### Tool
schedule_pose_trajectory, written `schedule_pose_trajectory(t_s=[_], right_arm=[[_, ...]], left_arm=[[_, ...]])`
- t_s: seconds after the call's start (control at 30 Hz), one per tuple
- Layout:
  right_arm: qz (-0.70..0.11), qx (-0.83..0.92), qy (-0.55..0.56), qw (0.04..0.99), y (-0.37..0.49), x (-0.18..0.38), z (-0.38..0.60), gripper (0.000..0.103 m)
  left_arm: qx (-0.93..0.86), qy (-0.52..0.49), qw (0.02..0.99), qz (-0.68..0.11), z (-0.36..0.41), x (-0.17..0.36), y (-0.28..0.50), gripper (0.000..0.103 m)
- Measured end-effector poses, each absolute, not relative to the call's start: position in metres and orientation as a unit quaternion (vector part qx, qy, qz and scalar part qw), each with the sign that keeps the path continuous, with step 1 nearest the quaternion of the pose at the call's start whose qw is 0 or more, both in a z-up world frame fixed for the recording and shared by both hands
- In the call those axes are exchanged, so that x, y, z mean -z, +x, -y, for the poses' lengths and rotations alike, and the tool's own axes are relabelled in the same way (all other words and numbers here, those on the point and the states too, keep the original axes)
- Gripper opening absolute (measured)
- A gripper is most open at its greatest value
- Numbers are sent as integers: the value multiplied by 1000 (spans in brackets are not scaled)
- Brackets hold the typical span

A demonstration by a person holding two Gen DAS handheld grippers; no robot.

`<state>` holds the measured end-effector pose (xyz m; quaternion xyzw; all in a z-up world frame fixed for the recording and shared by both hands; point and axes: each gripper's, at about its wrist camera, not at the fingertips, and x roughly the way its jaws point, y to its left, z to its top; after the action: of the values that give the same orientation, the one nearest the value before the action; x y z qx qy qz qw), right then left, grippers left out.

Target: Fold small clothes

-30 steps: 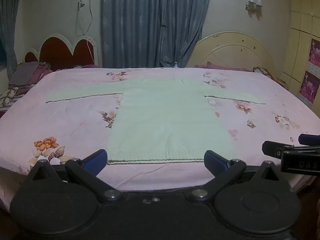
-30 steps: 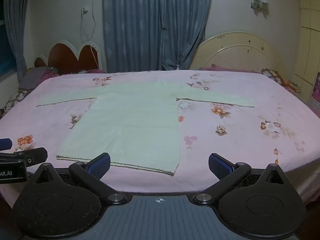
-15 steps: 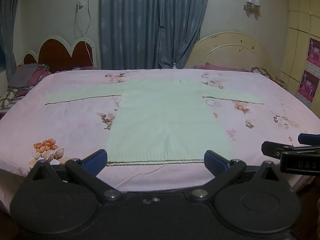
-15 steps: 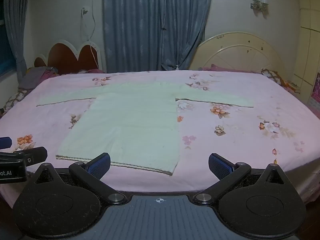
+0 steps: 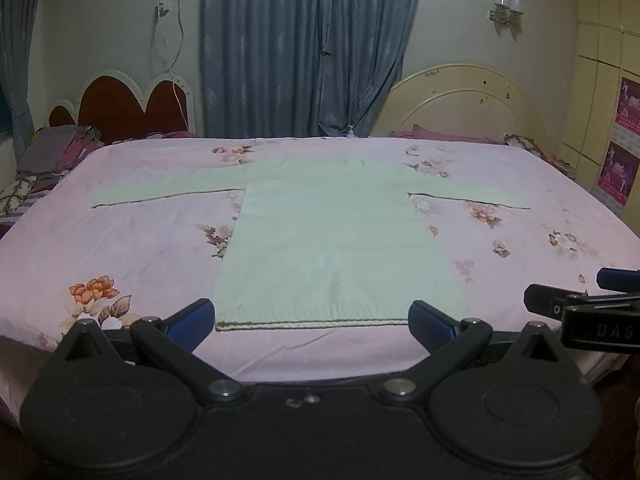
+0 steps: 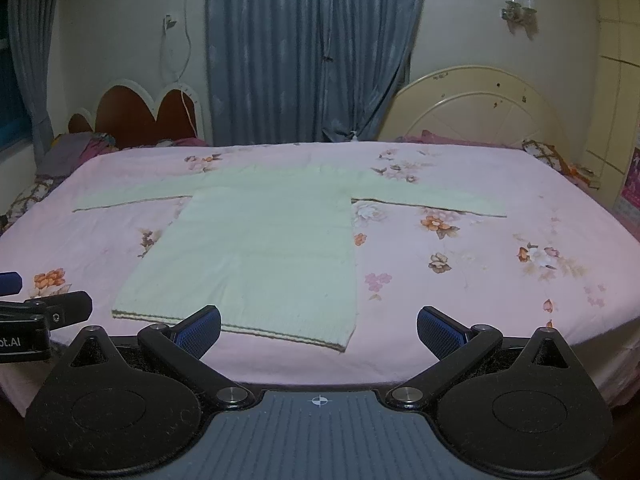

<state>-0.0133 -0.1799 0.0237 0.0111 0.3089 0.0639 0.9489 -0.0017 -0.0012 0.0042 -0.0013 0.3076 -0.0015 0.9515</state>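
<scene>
A pale green knitted sweater [image 5: 336, 240] lies flat on the pink floral bedsheet [image 5: 120, 248], both sleeves spread out sideways, hem toward me. It also shows in the right wrist view [image 6: 256, 248], left of centre. My left gripper [image 5: 312, 320] is open and empty, hovering at the near bed edge in front of the hem. My right gripper [image 6: 318, 326] is open and empty, just in front of the hem's right corner. The right gripper's side [image 5: 580, 308] shows in the left wrist view, and the left gripper's side [image 6: 36, 316] in the right wrist view.
Two headboards stand behind the bed: a red heart-shaped one [image 5: 128, 108] at left, a cream arched one [image 5: 468, 108] at right. Blue curtains [image 5: 304, 48] hang between them. Bedding is piled [image 5: 48, 160] at far left. A cabinet [image 5: 608, 92] stands at right.
Both views have shifted very slightly; the sweater lies the same and both grippers stay open at the near bed edge.
</scene>
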Motion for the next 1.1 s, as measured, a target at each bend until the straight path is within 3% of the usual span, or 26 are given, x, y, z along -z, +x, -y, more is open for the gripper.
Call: schedule_pose_trajectory(t_s=[1.1], right_arm=[[-307, -64, 15, 950, -14, -26, 181, 103]], left_arm=[[-1, 0, 952, -306, 2, -2, 0, 103]])
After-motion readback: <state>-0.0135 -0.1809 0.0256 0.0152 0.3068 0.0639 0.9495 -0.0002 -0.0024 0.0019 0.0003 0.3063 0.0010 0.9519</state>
